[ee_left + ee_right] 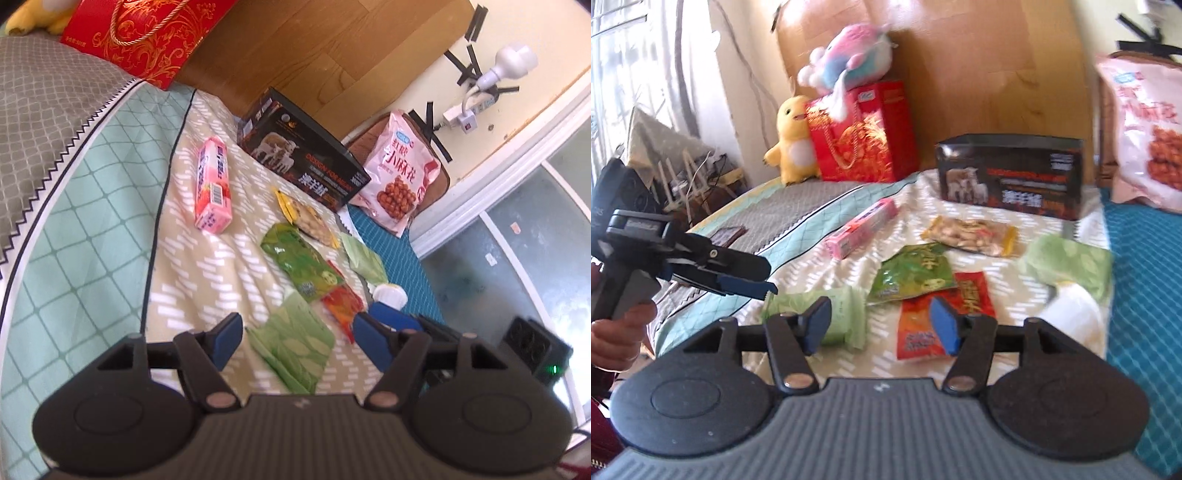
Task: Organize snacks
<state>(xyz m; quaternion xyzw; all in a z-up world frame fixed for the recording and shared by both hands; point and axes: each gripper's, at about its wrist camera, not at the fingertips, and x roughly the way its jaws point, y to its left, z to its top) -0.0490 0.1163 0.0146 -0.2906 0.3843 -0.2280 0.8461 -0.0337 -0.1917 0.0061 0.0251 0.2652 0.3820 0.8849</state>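
While both grippers hover over the bed [207,266], the left gripper [295,339] and the right gripper [879,325] stand with jaws released, grasping nothing. Snack packets lie scattered on the patterned blanket: a pale green foil packet [295,350], a dark green pouch [912,277], a red pouch [934,321] (partly under the green one), and a pink rectangular carton [213,186].

Pink box [213,186], dk-green pkt [301,263], red pkt [938,319]
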